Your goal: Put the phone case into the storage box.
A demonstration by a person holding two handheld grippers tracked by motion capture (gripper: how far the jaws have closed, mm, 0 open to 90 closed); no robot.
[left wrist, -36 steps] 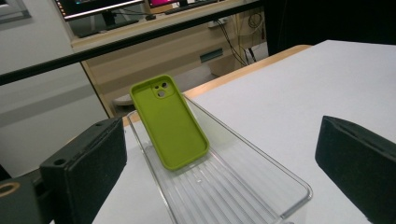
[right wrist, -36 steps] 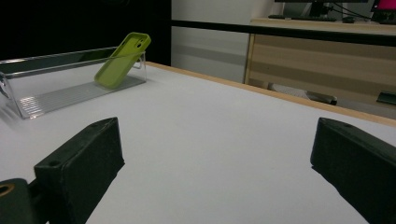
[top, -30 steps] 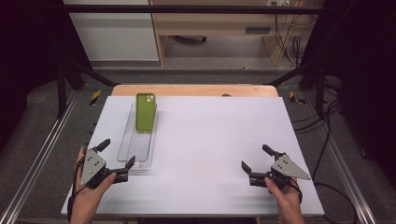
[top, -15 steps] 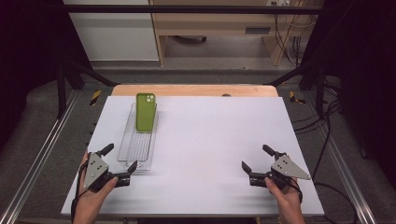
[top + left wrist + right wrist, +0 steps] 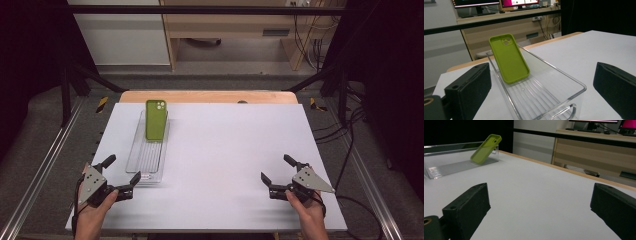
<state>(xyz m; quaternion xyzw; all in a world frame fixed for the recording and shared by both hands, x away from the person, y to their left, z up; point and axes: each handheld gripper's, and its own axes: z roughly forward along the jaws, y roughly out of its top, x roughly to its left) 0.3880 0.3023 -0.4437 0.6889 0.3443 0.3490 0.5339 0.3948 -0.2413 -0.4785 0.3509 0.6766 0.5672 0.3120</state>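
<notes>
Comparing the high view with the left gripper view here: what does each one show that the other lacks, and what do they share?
High view alone: both grippers, left gripper and right gripper, open in the person's hands near the white table's front edge. Left gripper view alone: the clear tray's ribbed floor, the near-end handle, and monitors behind. Shared: the green phone case leaning against the tray's far end, camera cutout at the top.
</notes>
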